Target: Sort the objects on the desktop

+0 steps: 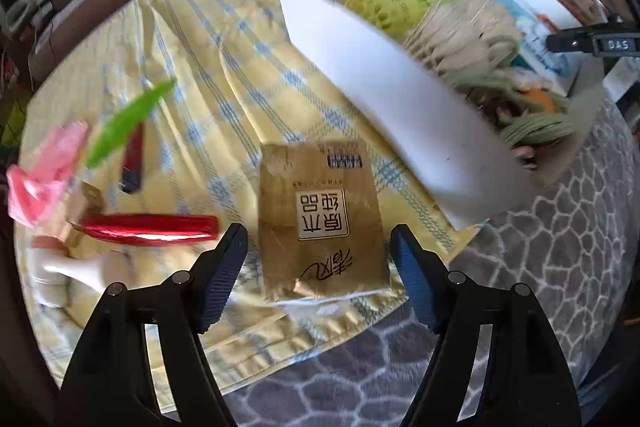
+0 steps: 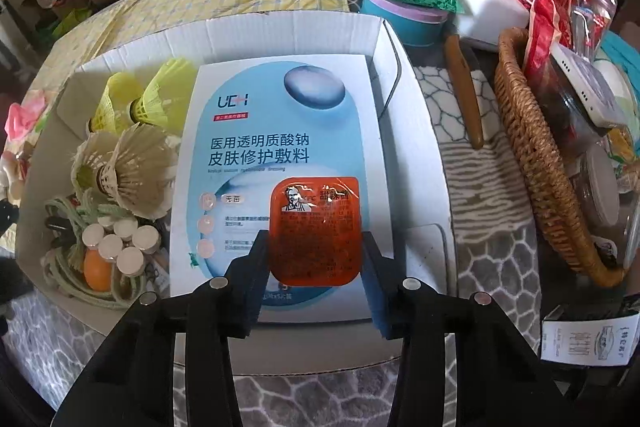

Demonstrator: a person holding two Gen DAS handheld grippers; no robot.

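My left gripper (image 1: 320,259) is open, its fingers on either side of a gold tissue packet (image 1: 320,219) that lies flat on the yellow checked cloth (image 1: 208,75). My right gripper (image 2: 316,259) is shut on an orange KFC sauce cup (image 2: 316,231) and holds it above a blue and white dressing box (image 2: 276,131) inside the white cardboard box (image 2: 416,131). The cardboard box also holds yellow shuttlecocks (image 2: 136,99), white shuttlecocks (image 2: 124,171), green rope (image 2: 80,215), small white caps (image 2: 120,243) and an orange ball (image 2: 98,267). The cardboard box (image 1: 384,83) shows in the left wrist view too.
On the cloth left of the packet lie a red foil stick (image 1: 148,229), a dark red lighter (image 1: 134,163), a green leaf (image 1: 128,123), pink wrap (image 1: 44,175). A wicker basket (image 2: 536,163) of packets stands right of the box. A teal bowl (image 2: 404,19) and wooden-handled tool (image 2: 464,91) lie behind.
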